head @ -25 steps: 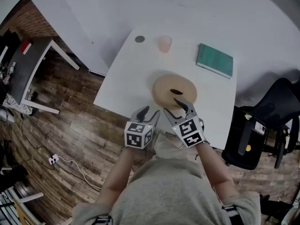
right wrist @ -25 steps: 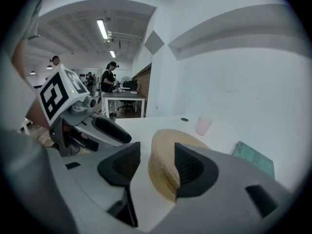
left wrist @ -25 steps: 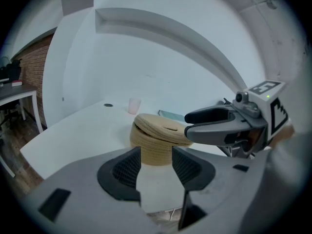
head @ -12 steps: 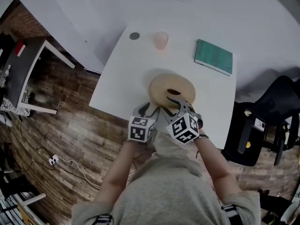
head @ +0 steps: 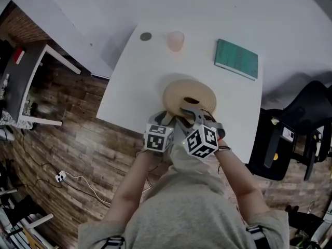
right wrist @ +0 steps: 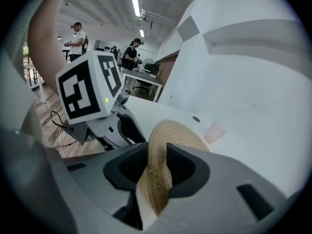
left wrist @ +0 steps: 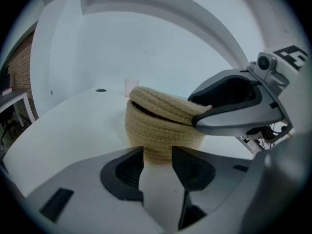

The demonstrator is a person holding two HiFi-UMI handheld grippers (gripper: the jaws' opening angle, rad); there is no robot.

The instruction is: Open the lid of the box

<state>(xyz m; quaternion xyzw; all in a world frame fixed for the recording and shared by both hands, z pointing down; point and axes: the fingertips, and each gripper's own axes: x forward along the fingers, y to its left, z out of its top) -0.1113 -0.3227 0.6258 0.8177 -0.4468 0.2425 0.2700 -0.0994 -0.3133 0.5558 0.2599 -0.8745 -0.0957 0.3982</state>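
Observation:
A round woven rope box (head: 174,107) stands on the white table (head: 135,82), its lid (head: 179,91) with a dark hole in the top. My right gripper (head: 191,109) is at the lid's near edge. In the right gripper view the lid's rim (right wrist: 168,130) stands between the closing jaws (right wrist: 157,152), and both pads touch it. From the left gripper view, the lid (left wrist: 161,106) sits tilted on the box wall (left wrist: 156,135), with a dark gap on its left. My left gripper (left wrist: 157,155) is open just short of the box's base, holding nothing.
A pink cup (head: 176,40), a dark disc (head: 146,36) and a green book (head: 236,59) lie at the table's far side. A black chair (head: 295,128) stands right of the table, a dark desk (head: 21,71) left. People stand far off in the right gripper view.
Both grippers have moved forward to the box. The right gripper has rolled over and narrowed its jaws onto the lid's near rim; the left has come up beside the box's base.

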